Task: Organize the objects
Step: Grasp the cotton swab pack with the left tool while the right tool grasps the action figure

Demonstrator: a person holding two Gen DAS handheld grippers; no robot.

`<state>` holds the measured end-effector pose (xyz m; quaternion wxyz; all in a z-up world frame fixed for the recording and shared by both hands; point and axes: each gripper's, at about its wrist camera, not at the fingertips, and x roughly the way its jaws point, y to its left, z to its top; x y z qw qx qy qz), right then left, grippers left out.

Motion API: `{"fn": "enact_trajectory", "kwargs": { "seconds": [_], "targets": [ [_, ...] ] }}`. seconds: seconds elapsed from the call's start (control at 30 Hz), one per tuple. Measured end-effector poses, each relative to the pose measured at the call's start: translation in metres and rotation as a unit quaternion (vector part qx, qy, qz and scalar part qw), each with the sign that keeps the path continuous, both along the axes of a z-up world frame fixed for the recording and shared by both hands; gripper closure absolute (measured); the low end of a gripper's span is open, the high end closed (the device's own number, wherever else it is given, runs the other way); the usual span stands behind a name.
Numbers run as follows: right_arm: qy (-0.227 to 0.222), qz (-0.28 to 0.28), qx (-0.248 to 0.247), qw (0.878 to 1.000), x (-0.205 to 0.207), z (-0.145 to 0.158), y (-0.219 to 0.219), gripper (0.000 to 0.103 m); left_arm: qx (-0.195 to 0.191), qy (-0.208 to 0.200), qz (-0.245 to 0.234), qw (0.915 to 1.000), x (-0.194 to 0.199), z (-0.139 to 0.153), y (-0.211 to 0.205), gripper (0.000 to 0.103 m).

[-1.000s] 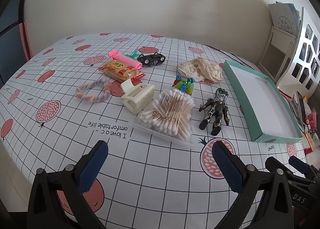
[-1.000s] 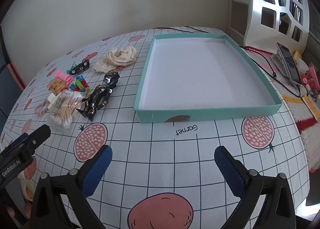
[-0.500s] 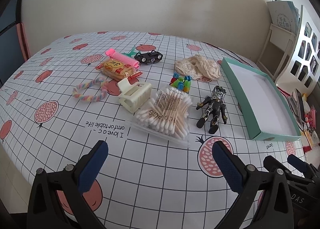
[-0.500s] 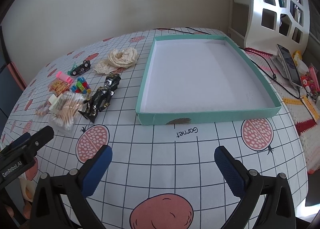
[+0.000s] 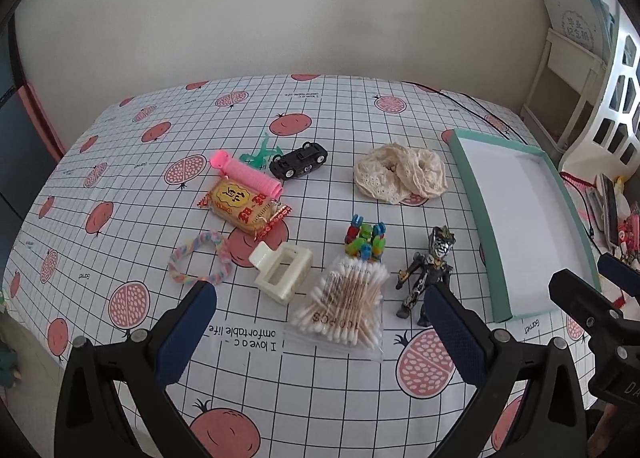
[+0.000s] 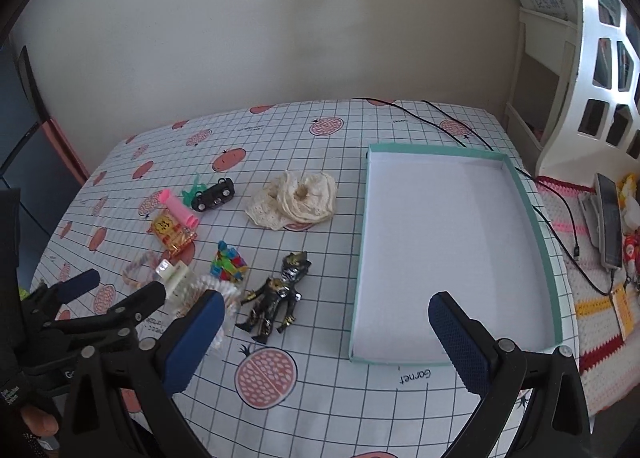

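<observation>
Small objects lie on the table: a bag of cotton swabs (image 5: 343, 308), a black figure (image 5: 427, 276) (image 6: 276, 296), a cream hair claw (image 5: 281, 272), coloured blocks (image 5: 366, 242), a snack packet (image 5: 242, 207), a pink roll (image 5: 246, 173), a black toy car (image 5: 299, 165), a lace scrunchie (image 5: 402, 172) (image 6: 298, 202) and a pastel loop (image 5: 199, 258). The empty teal tray (image 5: 478, 214) (image 6: 544, 234) lies to their right. My left gripper (image 5: 320, 332) is open above the near table, just short of the swabs. My right gripper (image 6: 326, 344) is open, near the tray's front left corner.
A pomegranate-print cloth (image 5: 340, 390) covers the table. A black cable (image 6: 432, 122) runs over the far right corner. A phone (image 6: 608, 226) and clutter lie on a crocheted mat to the right. A white shelf (image 6: 592, 70) stands at the right. A wall is behind.
Both grippers have drawn back and risen, so the table looks smaller and more of it shows. The right view has swung left towards the objects. Nothing on the table has moved.
</observation>
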<state>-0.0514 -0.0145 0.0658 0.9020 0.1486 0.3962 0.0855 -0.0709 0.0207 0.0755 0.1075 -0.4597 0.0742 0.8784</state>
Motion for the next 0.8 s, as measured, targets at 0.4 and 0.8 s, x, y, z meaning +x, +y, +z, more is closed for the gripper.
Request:
{"fn": "enact_trajectory", "kwargs": {
  "seconds": [0.4, 0.8],
  "targets": [
    [0.051, -0.014, 0.021, 0.998, 0.075, -0.009, 0.013, 0.001, -0.047, -0.067, -0.021, 0.9964, -0.049, -0.021, 0.016, 0.0],
    [0.119, -0.025, 0.035, 0.992, 0.093, -0.049, 0.036, 0.014, -0.045, -0.126, -0.018, 0.9908, -0.052, -0.06, 0.026, 0.0]
  ]
}}
